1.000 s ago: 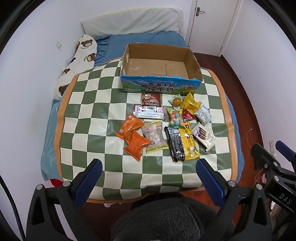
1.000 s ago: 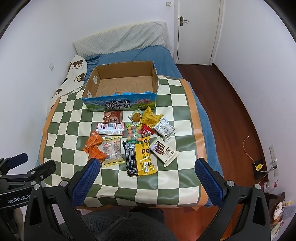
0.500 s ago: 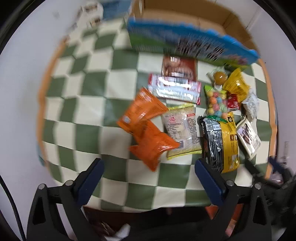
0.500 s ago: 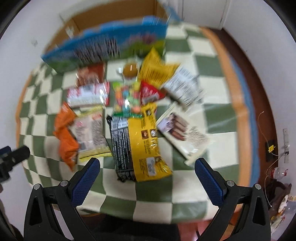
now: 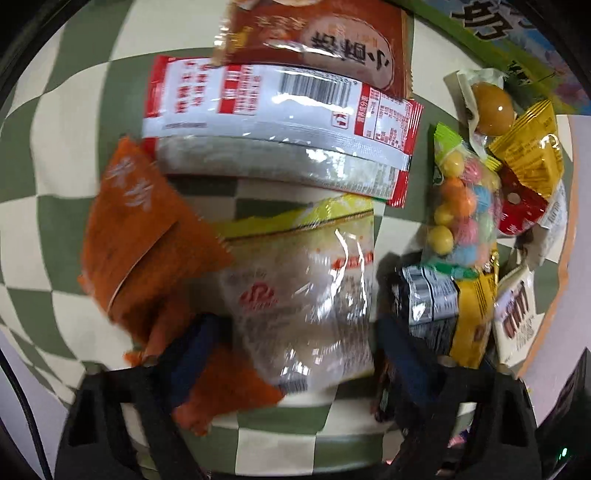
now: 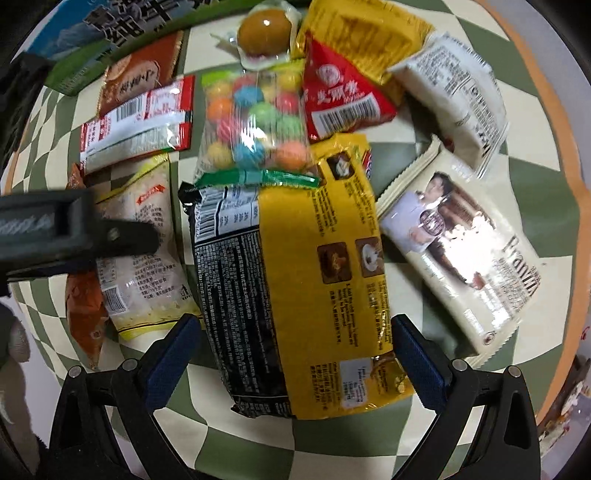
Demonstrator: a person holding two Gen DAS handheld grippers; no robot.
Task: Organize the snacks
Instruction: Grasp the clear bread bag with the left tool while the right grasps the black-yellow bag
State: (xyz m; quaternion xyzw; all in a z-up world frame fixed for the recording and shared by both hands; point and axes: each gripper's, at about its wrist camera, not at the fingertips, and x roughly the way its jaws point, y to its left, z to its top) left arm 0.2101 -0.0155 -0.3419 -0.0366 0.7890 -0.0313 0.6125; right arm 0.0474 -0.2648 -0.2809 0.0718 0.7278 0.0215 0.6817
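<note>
My left gripper (image 5: pixel 297 350) hangs low over a clear, yellow-edged snack packet (image 5: pixel 295 295). Its jaws are closing with the packet between the blue fingers, and I see no pad pressing on it. Two orange packets (image 5: pixel 140 236) lie partly under the left finger. My right gripper (image 6: pixel 295 360) is open, its fingers straddling the near end of a black-and-yellow packet (image 6: pixel 295 277). The dark body of the left tool (image 6: pixel 74 229) crosses the clear packet (image 6: pixel 147 266) in the right wrist view.
On the green-and-cream checked cloth (image 6: pixel 532 192) lie a cream wafer pack (image 6: pixel 461 258), a bag of coloured balls (image 6: pixel 255 122), a red packet (image 6: pixel 340 96), a white packet (image 6: pixel 454 96), a wrapped egg (image 6: pixel 264 33) and a red-and-white packet (image 5: pixel 280 136). The box's printed wall (image 6: pixel 92 48) stands behind.
Both grippers have dropped from high above the table to just over the snacks and now point steeply down. The left jaws have narrowed around the clear packet.
</note>
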